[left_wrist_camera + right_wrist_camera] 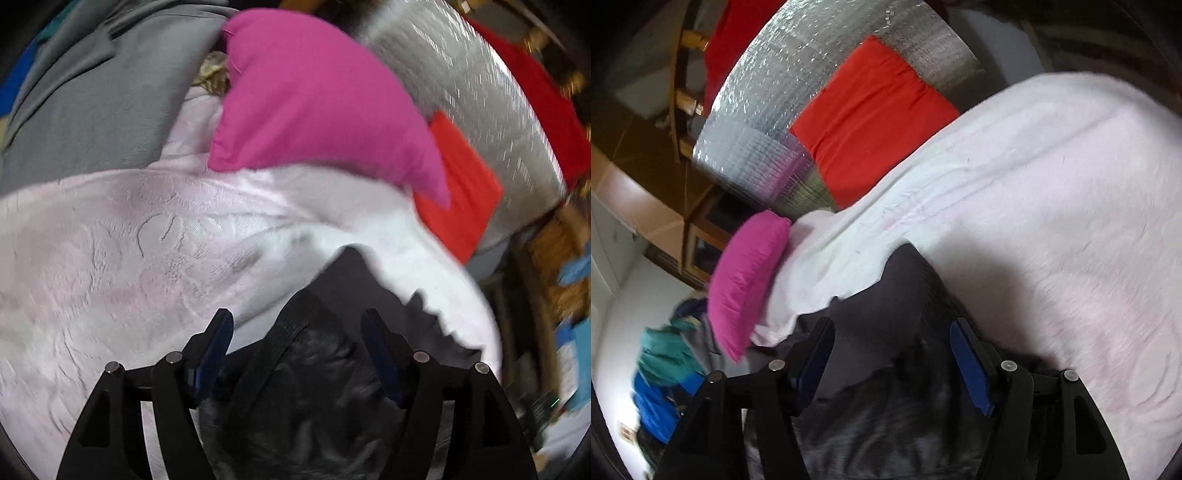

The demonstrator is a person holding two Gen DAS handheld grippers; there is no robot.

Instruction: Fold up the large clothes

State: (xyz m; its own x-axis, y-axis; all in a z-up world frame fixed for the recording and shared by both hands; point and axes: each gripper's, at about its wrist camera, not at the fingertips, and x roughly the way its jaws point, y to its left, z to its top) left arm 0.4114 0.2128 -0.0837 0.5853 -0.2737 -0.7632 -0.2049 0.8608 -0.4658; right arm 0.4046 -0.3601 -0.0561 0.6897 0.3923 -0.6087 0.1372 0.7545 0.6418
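A dark grey garment (332, 369) with a black strap or band lies on a pale pink bedspread (129, 258). My left gripper (297, 321) is open, its blue-padded fingers standing either side of the dark cloth, just above it. In the right wrist view the same dark garment (901, 332) lies on the bedspread (1052, 221). My right gripper (892, 332) is open over the garment's edge, not closed on it. Both views are motion-blurred.
A magenta pillow (317, 96) and a red-orange cushion (461, 192) lie at the bed's far side against a silver foil-covered roll (461, 74). Grey cloth (92, 110) lies at left. In the right wrist view, teal and blue clothes (665, 380) are piled by the magenta pillow (746, 280).
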